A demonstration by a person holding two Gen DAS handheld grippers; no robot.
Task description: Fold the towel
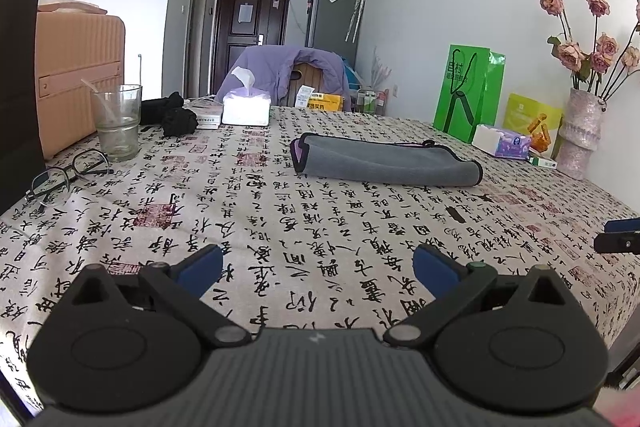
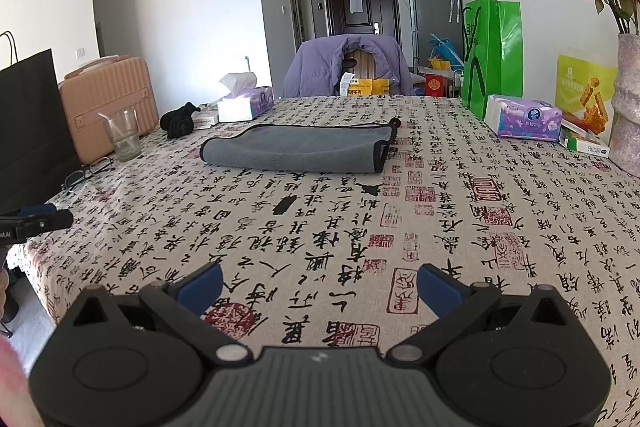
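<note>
A grey towel (image 1: 380, 161) with a black hem and a pink underside lies folded flat in the middle of the table; it also shows in the right wrist view (image 2: 296, 147). My left gripper (image 1: 318, 269) is open and empty, low over the near part of the tablecloth, well short of the towel. My right gripper (image 2: 320, 285) is open and empty too, also near the front edge. Each gripper's tip shows at the edge of the other's view.
The table (image 1: 280, 219) has a calligraphy-print cloth. On it stand a glass (image 1: 118, 123), spectacles (image 1: 66, 177), black socks (image 1: 172, 115), tissue packs (image 1: 246, 107) (image 2: 524, 117), a green bag (image 1: 468, 91) and a vase of roses (image 1: 580, 131). A chair with a purple jacket (image 1: 288, 67) stands behind.
</note>
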